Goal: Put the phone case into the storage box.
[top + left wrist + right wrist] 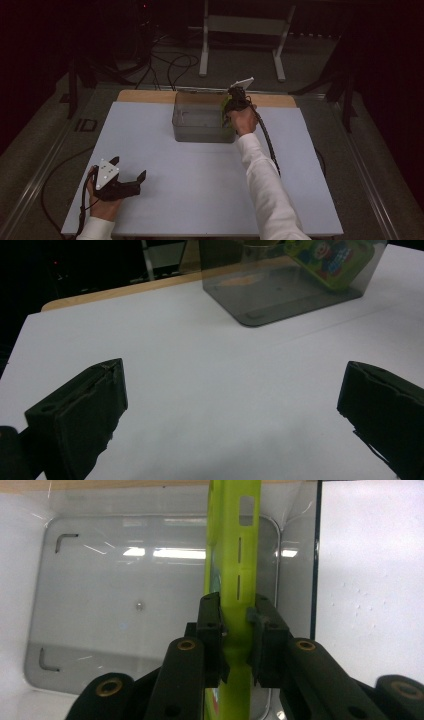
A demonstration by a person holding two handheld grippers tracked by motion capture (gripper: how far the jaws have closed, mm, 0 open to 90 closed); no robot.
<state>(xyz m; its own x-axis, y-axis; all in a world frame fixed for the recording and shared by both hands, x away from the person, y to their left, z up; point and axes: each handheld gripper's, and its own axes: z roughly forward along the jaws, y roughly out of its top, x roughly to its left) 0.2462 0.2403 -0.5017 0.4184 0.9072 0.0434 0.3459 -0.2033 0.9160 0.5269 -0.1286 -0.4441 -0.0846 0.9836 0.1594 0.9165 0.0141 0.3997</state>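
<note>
White sheeting covers the table (pixel 200 190), with a strip of bare wood along its far edge and dark floor and cables beyond. Nearest the person, well short of the clear smoky plastic bin (pixel 200 125), the left gripper (pixel 131 176) rests on the sheet with its jaws spread wide and nothing between them. Farther out, the right gripper (pixel 227 111) reaches over the bin's right end, its jaws pinching a lime-green rubbery phone case (pixel 232 580) by its edge. The case hangs on edge inside the bin, close to the right wall; whether it touches the floor of the bin I cannot tell.

The case looks light and soft, likely to flex and to grip the pads well enough, not fragile. Holding it across the thin side wall, as now, seems sound; a hold nearer the middle of the long edge would probably curb swinging.

The right gripper view shows the button slots and the cut-out in the case's side and the bin's bare floor. The left gripper view shows, through the bin wall, a printed cartoon figure on the case's face (pixel 330 260), which the high view leaves as a mere green patch.
</note>
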